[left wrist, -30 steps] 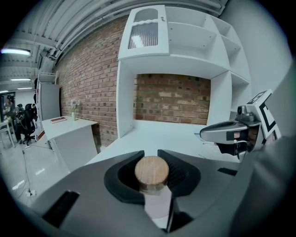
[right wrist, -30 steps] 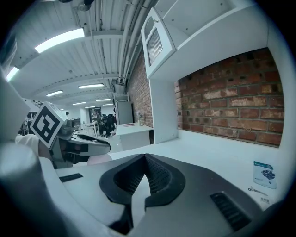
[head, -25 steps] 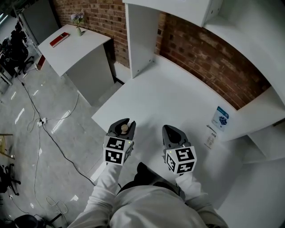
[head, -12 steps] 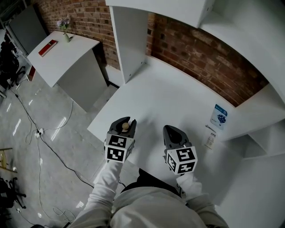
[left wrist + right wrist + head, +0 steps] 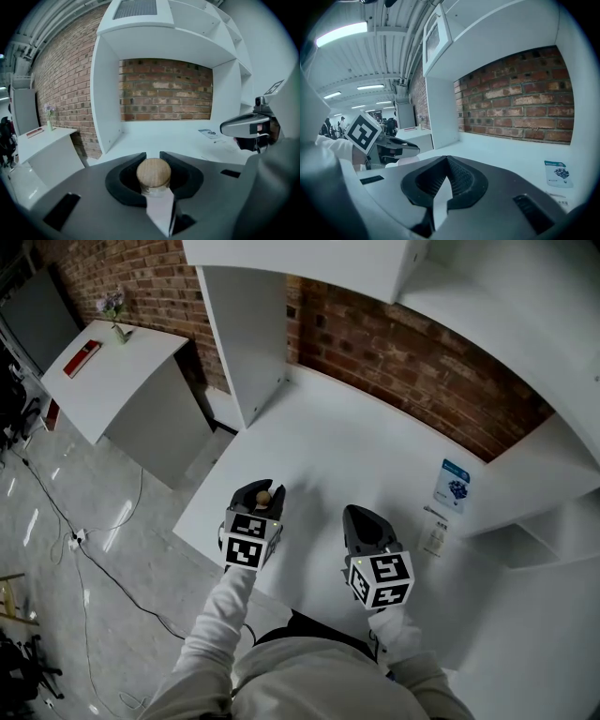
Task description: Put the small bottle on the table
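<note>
Left gripper view settles it: my left tongs (image 5: 152, 154) are clamped on the small clear glass bottle (image 5: 153, 188), with both jaws pressed in just under its round wooden stopper (image 5: 153, 172). Seen from the head view, that bottle (image 5: 263, 496) hangs in the left tongs (image 5: 262, 491) over the near left corner of the white table (image 5: 347, 456). I judge it is not yet resting on the top. My right tongs (image 5: 361, 517) sit beside it with nothing in them, and the right gripper view shows their jaws (image 5: 447, 159) closed tip to tip.

I take the bottle to be light, stiff and slick, since it is glass, and it would crack or skid if dropped. The stopper looks merely pushed in, so I would not trust it to carry any load. The neck below it, where I have hold now, seems the right place. It should go down upright and gently, on open table.

Far right on the table lie a blue-and-white printed leaflet (image 5: 452, 486) and a second small clear bottle (image 5: 434, 538), both well apart from my hands.
</note>
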Demonstrator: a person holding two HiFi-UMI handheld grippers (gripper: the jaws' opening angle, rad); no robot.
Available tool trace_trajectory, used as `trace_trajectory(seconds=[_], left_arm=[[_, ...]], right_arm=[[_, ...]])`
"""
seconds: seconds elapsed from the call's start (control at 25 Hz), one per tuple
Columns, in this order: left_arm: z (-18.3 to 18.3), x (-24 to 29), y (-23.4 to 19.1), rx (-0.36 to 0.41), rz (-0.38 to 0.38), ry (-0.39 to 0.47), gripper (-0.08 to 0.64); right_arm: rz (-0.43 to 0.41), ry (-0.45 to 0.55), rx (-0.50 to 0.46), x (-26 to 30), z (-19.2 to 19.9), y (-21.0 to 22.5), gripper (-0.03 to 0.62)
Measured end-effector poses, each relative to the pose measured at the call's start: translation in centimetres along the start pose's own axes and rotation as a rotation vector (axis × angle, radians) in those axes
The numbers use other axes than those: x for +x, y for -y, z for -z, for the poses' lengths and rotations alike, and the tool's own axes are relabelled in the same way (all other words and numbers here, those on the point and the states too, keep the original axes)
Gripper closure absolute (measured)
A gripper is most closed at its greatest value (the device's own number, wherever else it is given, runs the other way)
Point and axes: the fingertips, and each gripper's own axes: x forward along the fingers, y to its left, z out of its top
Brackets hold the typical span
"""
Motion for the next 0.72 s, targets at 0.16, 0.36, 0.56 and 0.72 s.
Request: trace_trajectory(seconds=[0.16,0.36,0.56,0.72], left_arm=[[-0.7,2.3,-0.4,0.012,0.013,0.007,0.459],[-1.2,5.1,-1.3,-0.008,0.025,0.001,0.459],[-1.4,8.2,-2.4,0.002,0.013,-0.019,0.459],[-2.3,11.2,-2.9,0.036,0.008,-0.014,0.459]], right_arm=[[0.015,-0.004,0.005,0.4,0.3,0.7,0.565],[0.016,-0.020,0.009,0.9,0.8,1.0,0.565],[0.017,-0.038,0.012,1.4,1.3,1.5,0.565],[0.024,-0.047,0.011,1.8,1.3,2.4,0.565]])
